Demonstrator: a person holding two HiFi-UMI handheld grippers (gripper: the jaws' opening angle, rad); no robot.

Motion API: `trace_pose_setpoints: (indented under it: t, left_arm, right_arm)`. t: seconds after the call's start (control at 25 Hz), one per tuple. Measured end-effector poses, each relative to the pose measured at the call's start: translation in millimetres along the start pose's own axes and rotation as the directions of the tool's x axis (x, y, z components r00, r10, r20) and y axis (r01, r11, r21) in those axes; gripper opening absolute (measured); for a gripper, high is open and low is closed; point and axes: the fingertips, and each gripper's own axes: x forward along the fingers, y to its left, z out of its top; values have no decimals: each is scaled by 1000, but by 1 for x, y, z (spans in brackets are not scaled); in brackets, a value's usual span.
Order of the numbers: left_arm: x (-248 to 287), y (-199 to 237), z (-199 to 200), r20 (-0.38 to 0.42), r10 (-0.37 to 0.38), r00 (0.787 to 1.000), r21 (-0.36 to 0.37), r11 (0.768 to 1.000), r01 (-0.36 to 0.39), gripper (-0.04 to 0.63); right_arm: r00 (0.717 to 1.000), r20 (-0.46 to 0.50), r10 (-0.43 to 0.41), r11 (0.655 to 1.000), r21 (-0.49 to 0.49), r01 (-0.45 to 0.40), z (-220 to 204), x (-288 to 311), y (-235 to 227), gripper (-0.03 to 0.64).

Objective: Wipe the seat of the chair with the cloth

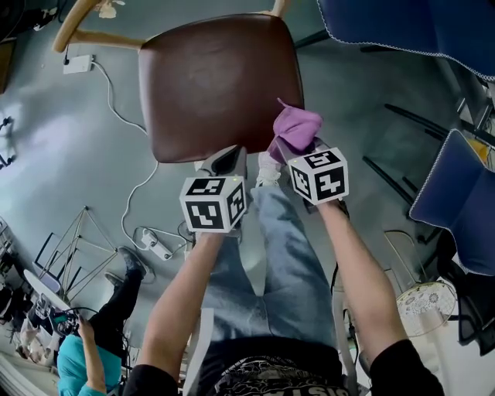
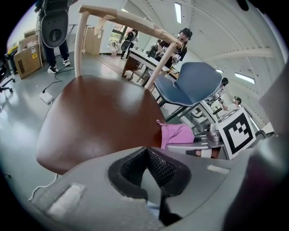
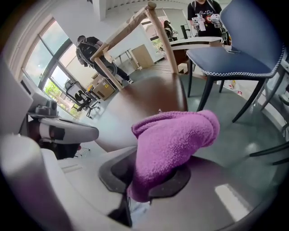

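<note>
The chair's brown seat (image 1: 220, 77) fills the upper middle of the head view, between light wooden legs. A purple cloth (image 1: 296, 130) is bunched at the seat's near right corner, and my right gripper (image 1: 298, 148) is shut on it. In the right gripper view the cloth (image 3: 174, 137) bulges out of the jaws (image 3: 149, 180), with the seat (image 3: 149, 101) just beyond. My left gripper (image 1: 224, 160) hovers at the seat's near edge, shut and holding nothing. From the left gripper view (image 2: 150, 170), the seat (image 2: 99, 117) lies ahead and the cloth (image 2: 176, 134) shows to the right.
A blue chair (image 1: 402, 23) stands at the back right and another (image 1: 456, 201) at the right. A white cable (image 1: 116, 108) and a power strip (image 1: 77, 63) lie on the grey floor at the left. A person (image 1: 85, 363) is at the lower left. My jeans-clad legs (image 1: 271, 255) are below the grippers.
</note>
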Motion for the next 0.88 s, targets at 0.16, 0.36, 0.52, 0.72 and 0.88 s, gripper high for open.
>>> trace_pose_setpoints:
  t: [0.16, 0.36, 0.52, 0.72, 0.88]
  left_arm:
    - [-2, -14, 10, 8, -7, 1000, 13, 1000, 7, -5]
    - [-25, -30, 32, 22, -18, 1000, 58, 998, 17, -5]
    - [-57, -41, 58, 50, -12, 999, 76, 997, 8, -5]
    - [-104, -54, 84, 92, -13, 996, 82, 997, 5, -5]
    - [-139, -68, 96, 128, -28, 991, 80, 997, 18, -5]
  right_arm:
    - [1000, 13, -24, 1000, 7, 24, 6, -14, -16, 63]
    - [998, 67, -6, 1000, 0, 6, 31, -44, 7, 63]
    - [995, 98, 14, 1000, -16, -12, 53, -70, 35, 63]
    - [986, 160, 36, 999, -45, -29, 90, -113, 80, 63]
    - [979, 201, 35, 995, -100, -15, 114, -147, 115, 63]
